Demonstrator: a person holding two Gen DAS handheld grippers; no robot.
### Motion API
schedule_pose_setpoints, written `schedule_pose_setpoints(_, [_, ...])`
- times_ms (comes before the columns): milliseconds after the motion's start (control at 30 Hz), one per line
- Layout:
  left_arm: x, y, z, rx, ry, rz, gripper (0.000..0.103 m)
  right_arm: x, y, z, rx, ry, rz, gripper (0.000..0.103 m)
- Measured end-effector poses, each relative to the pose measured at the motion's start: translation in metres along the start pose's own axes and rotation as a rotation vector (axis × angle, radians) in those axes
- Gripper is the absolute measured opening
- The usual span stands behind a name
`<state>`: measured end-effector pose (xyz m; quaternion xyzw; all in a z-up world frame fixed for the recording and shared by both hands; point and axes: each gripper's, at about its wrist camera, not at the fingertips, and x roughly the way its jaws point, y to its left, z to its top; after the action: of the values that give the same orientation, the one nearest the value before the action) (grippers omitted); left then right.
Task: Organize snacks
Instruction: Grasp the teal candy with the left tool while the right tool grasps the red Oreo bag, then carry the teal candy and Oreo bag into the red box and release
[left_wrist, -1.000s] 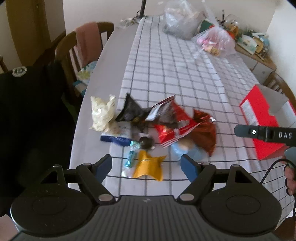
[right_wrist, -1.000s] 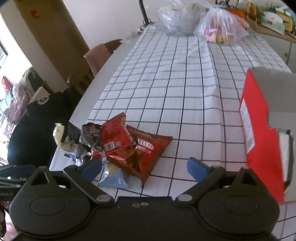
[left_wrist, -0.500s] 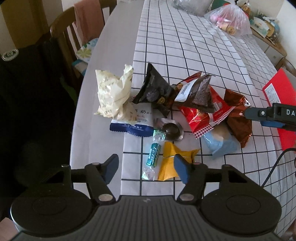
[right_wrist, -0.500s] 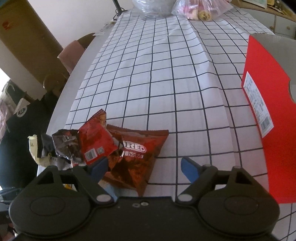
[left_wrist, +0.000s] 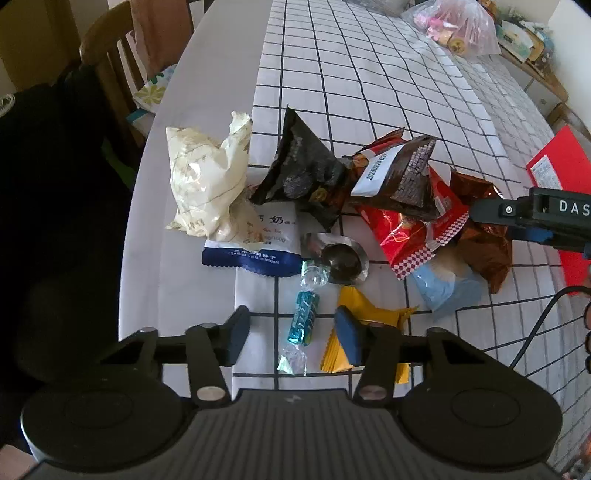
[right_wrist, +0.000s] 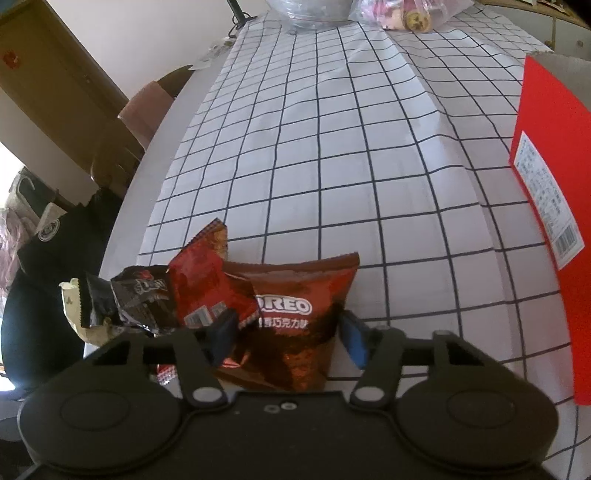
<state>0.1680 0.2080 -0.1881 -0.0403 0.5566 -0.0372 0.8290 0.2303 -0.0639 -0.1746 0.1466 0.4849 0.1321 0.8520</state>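
A heap of snack packets lies at the near left of the checked tablecloth (left_wrist: 369, 85). My left gripper (left_wrist: 293, 332) is open, with its fingers either side of a teal wrapped candy (left_wrist: 304, 317); a yellow packet (left_wrist: 365, 321) lies by its right finger. Behind are a cream bag (left_wrist: 207, 184), a black bag (left_wrist: 303, 173) and a white-and-blue packet (left_wrist: 258, 243). My right gripper (right_wrist: 286, 338) is open around the brown Oreo bag (right_wrist: 295, 306), beside a red packet (right_wrist: 207, 284). It also shows in the left wrist view (left_wrist: 532, 214).
A red box (right_wrist: 546, 192) stands at the right; it also shows in the left wrist view (left_wrist: 561, 177). Plastic bags (left_wrist: 454, 26) sit at the table's far end. A wooden chair (left_wrist: 122, 70) and a dark jacket (left_wrist: 55, 206) are off the left edge.
Both grippers have moved down and forward to the snacks and narrowed. The left now straddles the teal candy; the right now straddles the Oreo bag.
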Motion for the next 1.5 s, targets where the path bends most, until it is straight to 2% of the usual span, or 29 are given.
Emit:
schedule_pose_setpoints(133, [0.0,-0.004,-0.002,0.01,-0.003,0.001,0.019,-0.002,0.0,-0.002,0.004,-0.019,-0.006,0.043])
schedule_pose_setpoints(267, [-0.001,-0.005,-0.005,0.008,-0.007,-0.006,0.013,-0.007,0.0,-0.004,-0.013,-0.042,-0.009,0.035])
schedule_pose_setpoints(567, [-0.004,-0.002,-0.007,-0.053,0.002,-0.018,0.013,-0.024,-0.003,-0.01,-0.021,-0.062,-0.018,0.032])
schedule_pose_setpoints(900, [-0.021,-0.006,-0.016,-0.108,-0.006,-0.02,0.012,-0.07,-0.015,-0.023,-0.023,-0.094,-0.002,0.032])
schedule_pose_setpoints(1300, [-0.057,-0.033,-0.021,-0.141,-0.019,-0.063,0.012,-0.14,-0.042,-0.038,-0.025,-0.142,0.025,0.032])
schedule_pose_setpoints(1500, [-0.087,-0.063,-0.016,-0.1,-0.06,-0.091,0.012,-0.176,-0.058,-0.038,-0.031,-0.166,0.032,0.032])
